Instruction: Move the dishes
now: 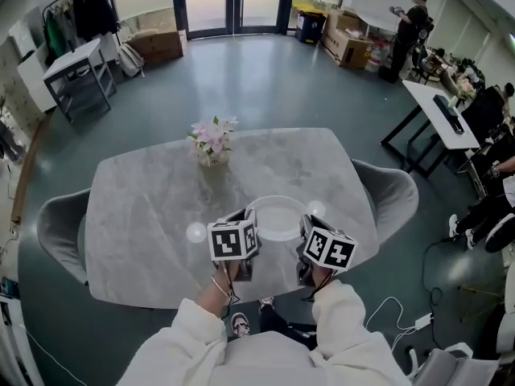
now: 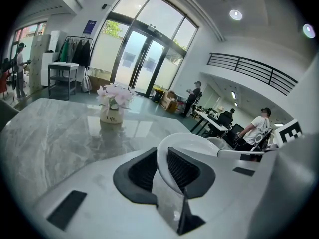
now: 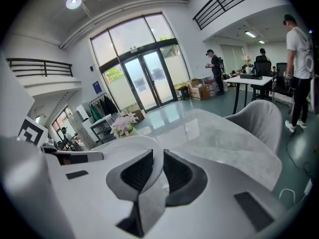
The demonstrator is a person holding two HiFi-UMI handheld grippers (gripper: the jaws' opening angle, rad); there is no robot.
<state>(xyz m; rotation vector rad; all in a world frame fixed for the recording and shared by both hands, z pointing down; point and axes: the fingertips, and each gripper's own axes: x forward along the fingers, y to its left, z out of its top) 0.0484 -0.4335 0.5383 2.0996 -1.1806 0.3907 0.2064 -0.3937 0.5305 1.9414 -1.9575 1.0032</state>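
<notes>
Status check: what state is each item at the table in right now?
Plate: right way up, gripped at its rim on two sides.
Left tongs: shut on the plate's rim.
Right tongs: shut on the plate's rim.
Flower vase: upright on the table, apart from the plate.

Glossy smooth white plate [image 1: 278, 215]; polished grey marble-look table [image 1: 145, 215], reflective; jaws ribbed, matt black

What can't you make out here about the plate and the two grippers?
1. Head view: marker cubes cover where the left gripper and right gripper grip the plate.
2. Every view: plate's underside hidden, so contact with the table is unclear.
3. Left gripper view: vase print too small.
</notes>
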